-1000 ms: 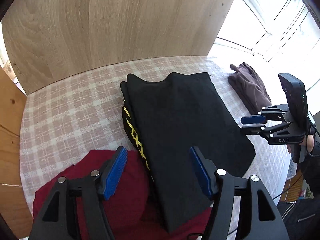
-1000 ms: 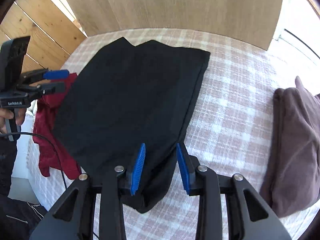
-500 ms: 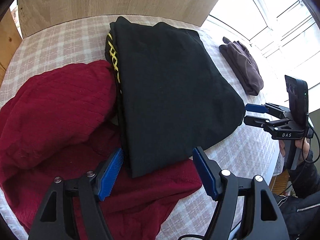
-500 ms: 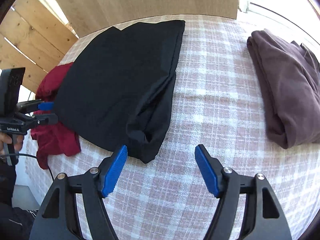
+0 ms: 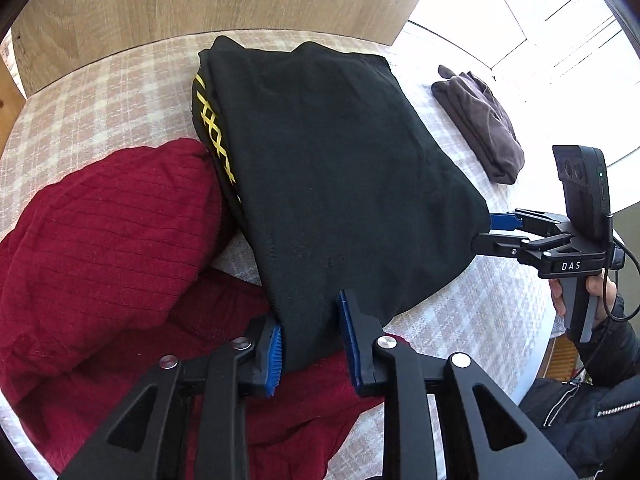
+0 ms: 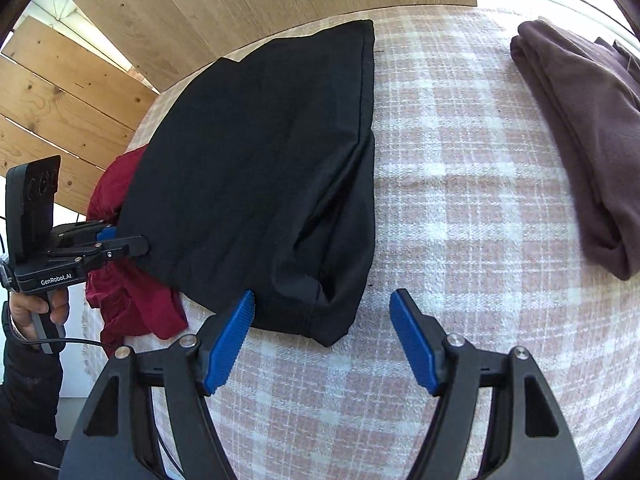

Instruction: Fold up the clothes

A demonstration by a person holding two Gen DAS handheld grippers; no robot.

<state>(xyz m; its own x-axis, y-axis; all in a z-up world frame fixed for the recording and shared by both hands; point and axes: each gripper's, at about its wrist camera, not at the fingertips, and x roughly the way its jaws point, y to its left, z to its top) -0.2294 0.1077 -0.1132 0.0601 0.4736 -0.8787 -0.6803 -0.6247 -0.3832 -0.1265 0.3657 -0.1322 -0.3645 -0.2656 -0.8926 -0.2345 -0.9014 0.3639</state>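
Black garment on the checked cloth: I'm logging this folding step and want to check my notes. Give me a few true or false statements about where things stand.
1. The left gripper has its fingers on either side of the near edge of the black garment. True.
2. The right gripper is shut on the black garment. False: it is open, with the garment's corner between its fingers.
3. The red sweater lies partly under the black garment. True.
4. The brown garment lies on top of the black one. False: it lies apart on the checked cloth.

One black garment [image 5: 336, 184], one red sweater [image 5: 108, 236], one brown garment [image 5: 480, 120].
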